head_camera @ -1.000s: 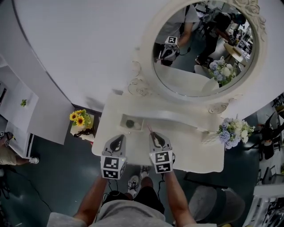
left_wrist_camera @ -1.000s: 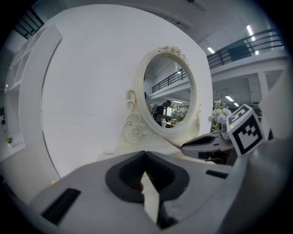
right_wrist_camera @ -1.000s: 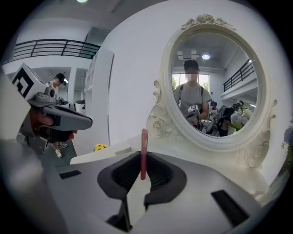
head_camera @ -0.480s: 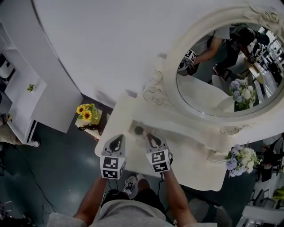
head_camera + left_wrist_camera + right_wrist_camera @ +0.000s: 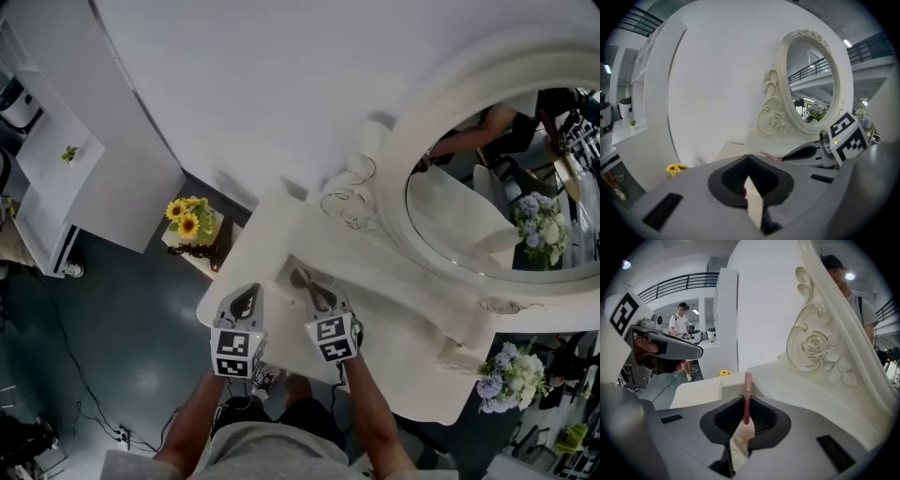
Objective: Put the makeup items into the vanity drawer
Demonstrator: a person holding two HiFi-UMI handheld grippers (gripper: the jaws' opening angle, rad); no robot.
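Now right gripper (image 5: 317, 292) pinches slim pink makeup pencil (image 5: 747, 398), poised over open vanity drawer (image 5: 284, 269). Left gripper (image 5: 246, 302) closed, empty, beside it. Best: lower pencil well inside drawer, lay flat, release gently, clear of rim.

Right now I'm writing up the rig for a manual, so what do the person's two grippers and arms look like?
The left gripper and right gripper are light grey shells tapering to dark-lined jaws. Each carries a white cube printed with black square markers at its rear; a small green light glows beside the right one. The person wears a grey short-sleeved shirt, forearms uncovered.
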